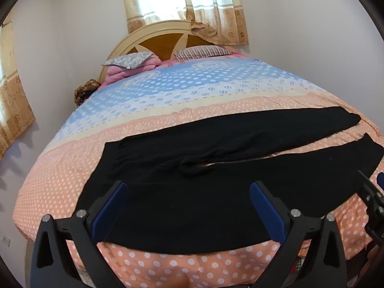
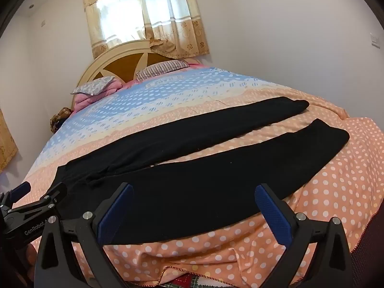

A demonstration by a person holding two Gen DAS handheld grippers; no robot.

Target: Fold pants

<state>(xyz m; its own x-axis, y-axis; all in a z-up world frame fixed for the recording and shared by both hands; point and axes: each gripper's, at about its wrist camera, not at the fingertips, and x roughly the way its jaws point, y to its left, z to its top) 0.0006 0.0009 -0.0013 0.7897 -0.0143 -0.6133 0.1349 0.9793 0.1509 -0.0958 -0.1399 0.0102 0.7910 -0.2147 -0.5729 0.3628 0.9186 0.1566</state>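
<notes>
Big bed (image 1: 216, 88) with dotted cover, pink near, blue far. White walls, curtain (image 2: 144, 16) behind headboard (image 1: 165, 40). Pillows (image 1: 204, 51) far at head end. Black pants (image 1: 192, 192) flat on near pink part, waist left, two legs spread apart to right, close to front edge. Left gripper (image 1: 188, 206) wide open over waist part, holding nothing. Right gripper (image 2: 194, 206) wide open over near leg, holding nothing.
</notes>
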